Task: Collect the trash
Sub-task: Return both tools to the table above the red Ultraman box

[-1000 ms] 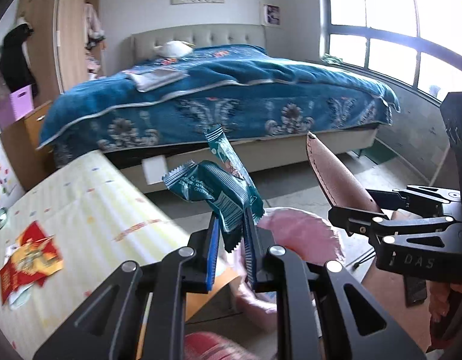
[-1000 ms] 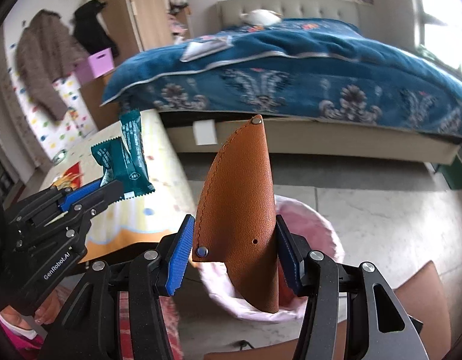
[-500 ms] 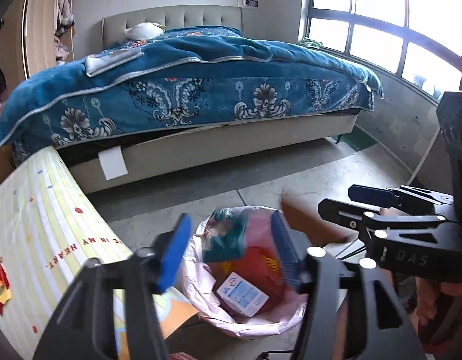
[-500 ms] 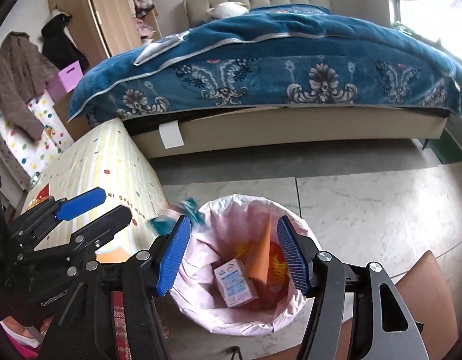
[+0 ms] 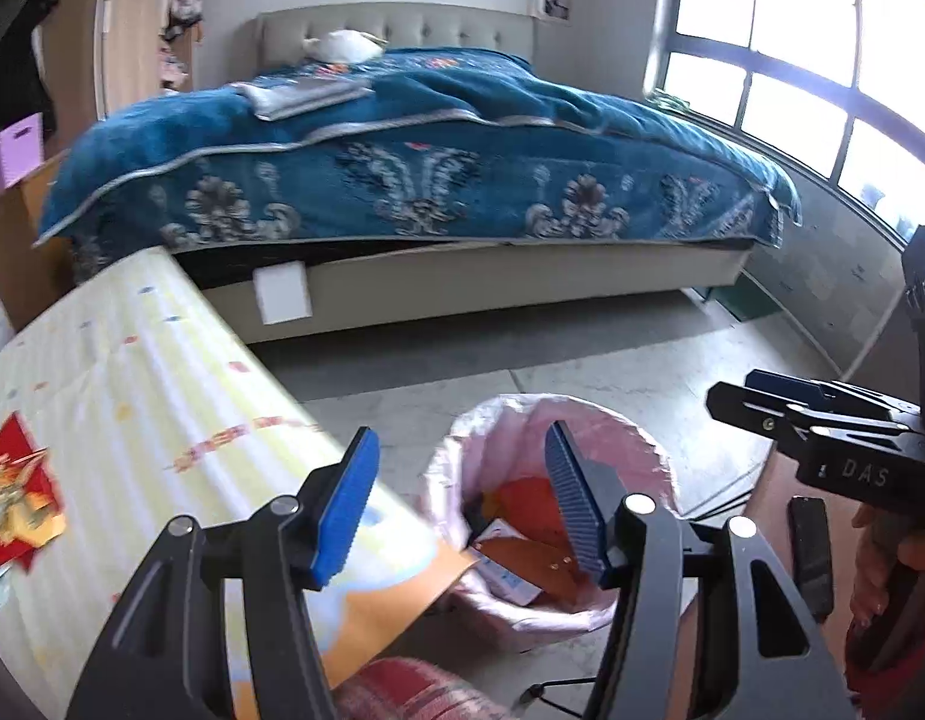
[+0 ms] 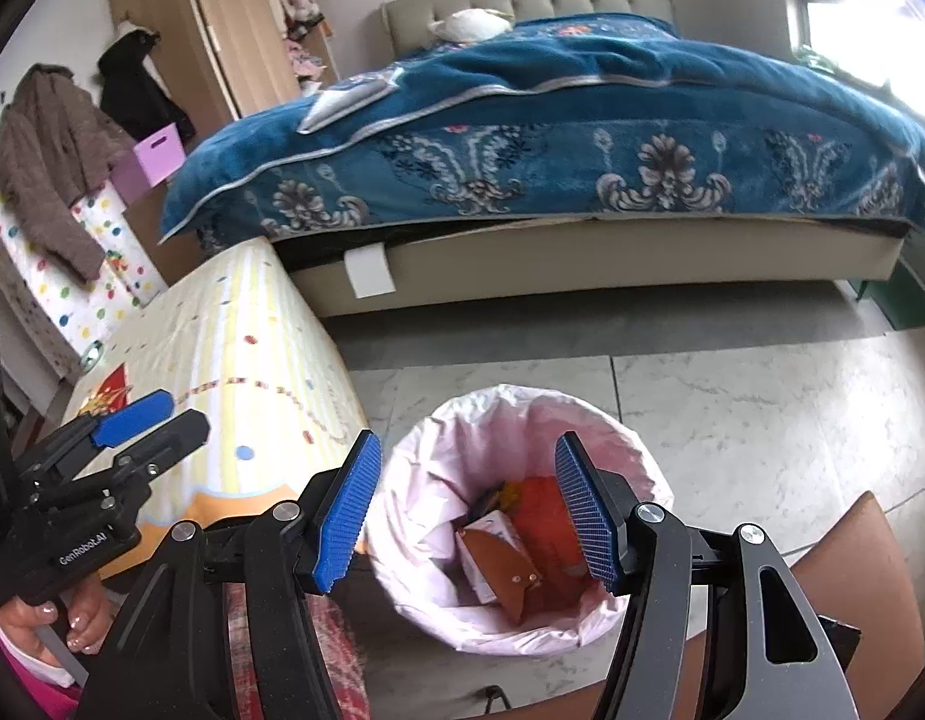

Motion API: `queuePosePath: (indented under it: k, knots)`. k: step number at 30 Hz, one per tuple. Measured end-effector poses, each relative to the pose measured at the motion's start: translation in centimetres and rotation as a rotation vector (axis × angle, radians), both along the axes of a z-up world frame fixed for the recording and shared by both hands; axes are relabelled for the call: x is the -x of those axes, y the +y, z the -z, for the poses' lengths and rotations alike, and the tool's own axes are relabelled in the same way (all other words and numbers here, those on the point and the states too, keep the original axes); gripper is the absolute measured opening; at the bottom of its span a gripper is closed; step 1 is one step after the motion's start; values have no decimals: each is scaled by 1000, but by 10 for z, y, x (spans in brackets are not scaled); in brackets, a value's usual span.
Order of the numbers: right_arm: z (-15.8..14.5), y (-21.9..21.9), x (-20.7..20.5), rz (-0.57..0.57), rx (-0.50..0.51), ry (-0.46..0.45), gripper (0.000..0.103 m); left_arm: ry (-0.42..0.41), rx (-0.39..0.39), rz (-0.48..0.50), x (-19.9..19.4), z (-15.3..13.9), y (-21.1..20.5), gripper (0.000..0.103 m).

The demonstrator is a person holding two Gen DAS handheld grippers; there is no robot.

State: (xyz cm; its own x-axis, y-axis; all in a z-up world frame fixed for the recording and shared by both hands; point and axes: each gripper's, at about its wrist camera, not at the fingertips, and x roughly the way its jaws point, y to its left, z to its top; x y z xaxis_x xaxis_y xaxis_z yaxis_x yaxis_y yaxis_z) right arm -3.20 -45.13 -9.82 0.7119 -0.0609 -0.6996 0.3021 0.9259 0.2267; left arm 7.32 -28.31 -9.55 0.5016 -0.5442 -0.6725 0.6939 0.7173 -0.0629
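Bed (image 6: 582, 138): blue patterned cover, along the far side of the floor.

Tabletop (image 5: 132, 420): yellow striped cloth; one red and orange wrapper (image 5: 15, 507) lies near its left edge, apparently trash not yet collected.

Bin (image 6: 618, 429): pink liner, on the floor just off the tabletop's right edge. Inside: brown leather sheath (image 6: 501, 570) on a white carton (image 6: 492, 531), orange material beneath.

Right gripper (image 6: 465, 513): jaws wide, nothing between them, above the bin.

Left gripper (image 5: 459, 501): jaws wide, empty, over the tabletop's right edge and the bin's rim.

Step judged: drop finished. Next move calls for carrying the left gripper to the wrapper and closing on it flat.
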Motion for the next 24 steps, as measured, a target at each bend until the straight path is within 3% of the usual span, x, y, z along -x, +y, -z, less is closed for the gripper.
queuePosePath:
  k: [3,14,24]
  knots:
    - [-4,14,-5,-32,-2,1,61,-23,2,-52,5,-7,27,61]
    - [-18,127,-50,-285,52,6,61,-80,-15,-263,13,-21,141,62]
    - [-22,225,-104,-485,103,13,61,-79,-34,-539,0,-19,260,63]
